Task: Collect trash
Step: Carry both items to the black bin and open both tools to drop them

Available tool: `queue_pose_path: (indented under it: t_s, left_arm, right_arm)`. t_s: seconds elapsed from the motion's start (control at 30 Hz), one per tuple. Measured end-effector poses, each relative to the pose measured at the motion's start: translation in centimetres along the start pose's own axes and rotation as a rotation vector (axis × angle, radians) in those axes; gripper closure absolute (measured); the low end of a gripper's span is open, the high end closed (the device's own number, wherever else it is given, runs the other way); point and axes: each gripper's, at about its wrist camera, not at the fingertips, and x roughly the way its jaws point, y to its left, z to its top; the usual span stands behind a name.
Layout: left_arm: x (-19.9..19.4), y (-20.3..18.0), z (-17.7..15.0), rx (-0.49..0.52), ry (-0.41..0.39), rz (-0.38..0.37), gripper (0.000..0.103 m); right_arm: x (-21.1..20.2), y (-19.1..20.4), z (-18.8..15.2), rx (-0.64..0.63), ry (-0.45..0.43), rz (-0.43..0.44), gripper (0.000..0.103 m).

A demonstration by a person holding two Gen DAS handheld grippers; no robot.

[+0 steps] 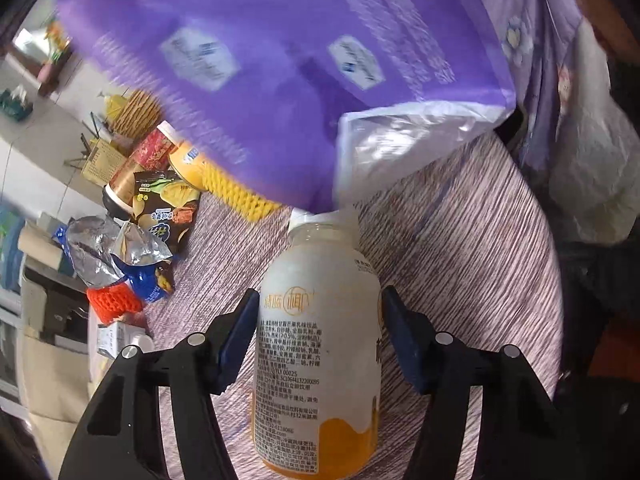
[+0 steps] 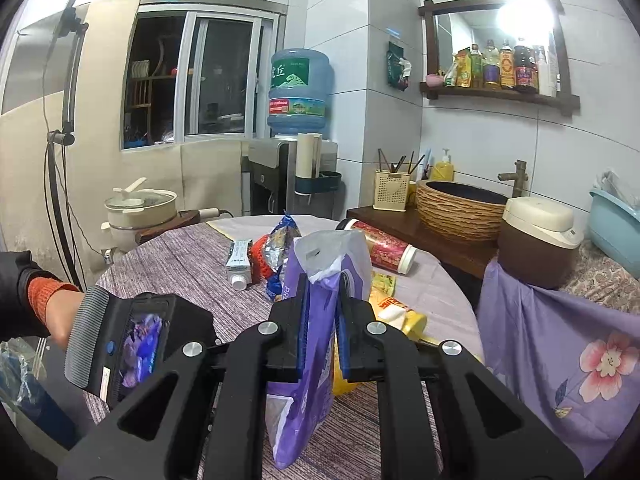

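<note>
My left gripper (image 1: 318, 312) is shut on a white and orange drink bottle (image 1: 316, 360), held over the striped tablecloth (image 1: 460, 260). Its cap points at the open mouth of a purple plastic bag (image 1: 260, 80) that hangs just ahead. My right gripper (image 2: 323, 312) is shut on that purple bag (image 2: 308, 380) near its top edge and holds it up above the table (image 2: 180, 264). The left gripper's body (image 2: 128, 344) shows at the left of the right wrist view.
More trash lies on the table: a foil snack bag (image 1: 108, 252), a dark chip bag (image 1: 168, 208), a red cup (image 2: 384, 250), a small carton (image 2: 240, 260), and orange and yellow foam nets. A sink counter (image 2: 460, 208) and a rice cooker (image 2: 536, 240) stand to the right.
</note>
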Motion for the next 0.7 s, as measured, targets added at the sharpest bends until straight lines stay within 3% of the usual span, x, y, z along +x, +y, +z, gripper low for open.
queue_pose_path:
  t_s: [0.43,0.57,0.7]
  left_arm:
    - [-3.9,-0.1,1.4,-0.285,-0.215,0.015,0.041]
    - [-5.2,-0.7,2.6,-0.385,-0.316,-0.045,0.041]
    - [-5.4,-2.2,4.6,-0.410,-0.375,-0.100,0.041]
  right_arm:
    - [-6.0,-6.3,-2.5,0.123,-0.044,-0.133,0.090]
    - [-8.4,-9.5,-4.4,0.190,-0.039,-0.226,0.090]
    - [-9.9,-13.3,-6.7,0.239,0.002,-0.340,0.090]
